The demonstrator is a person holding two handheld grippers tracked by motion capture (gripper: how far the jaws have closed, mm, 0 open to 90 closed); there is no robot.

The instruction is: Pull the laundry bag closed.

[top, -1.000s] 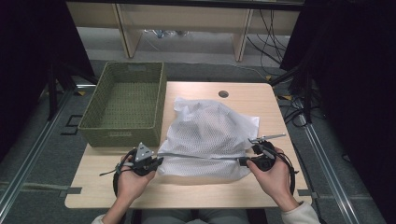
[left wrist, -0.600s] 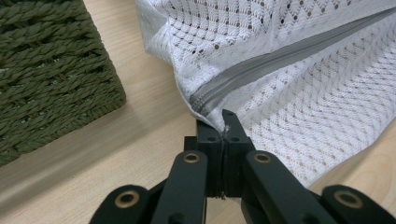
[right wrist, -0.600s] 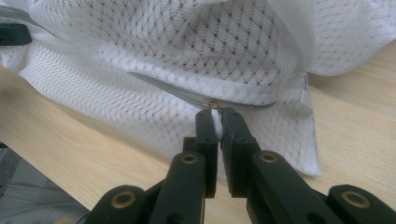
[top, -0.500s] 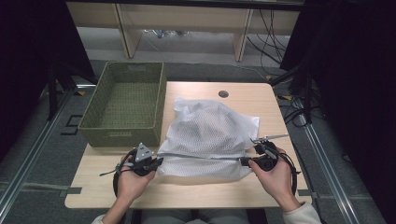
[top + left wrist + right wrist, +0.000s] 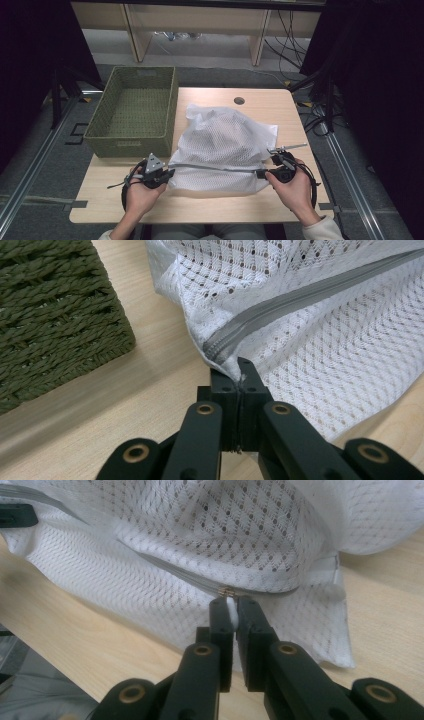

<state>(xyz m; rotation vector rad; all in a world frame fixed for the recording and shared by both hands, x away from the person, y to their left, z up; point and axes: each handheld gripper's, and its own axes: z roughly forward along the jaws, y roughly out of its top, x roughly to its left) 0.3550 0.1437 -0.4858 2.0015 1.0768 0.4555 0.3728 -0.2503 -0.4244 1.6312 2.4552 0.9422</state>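
A white mesh bag (image 5: pixel 220 147) lies at the centre of the desk (image 5: pixel 100 200), its grey zipper (image 5: pixel 215 167) stretched between the left gripper (image 5: pixel 167 173), fingers clamped on the bag's corner, and the right gripper (image 5: pixel 261 173), fingers pinching the zipper pull (green basket (image 5: pixel 132 112) upper left).

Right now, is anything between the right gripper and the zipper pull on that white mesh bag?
Nothing visible. The right gripper is already pinched on the zipper pull of the mesh bag, while the left gripper clamps the bag's other end.
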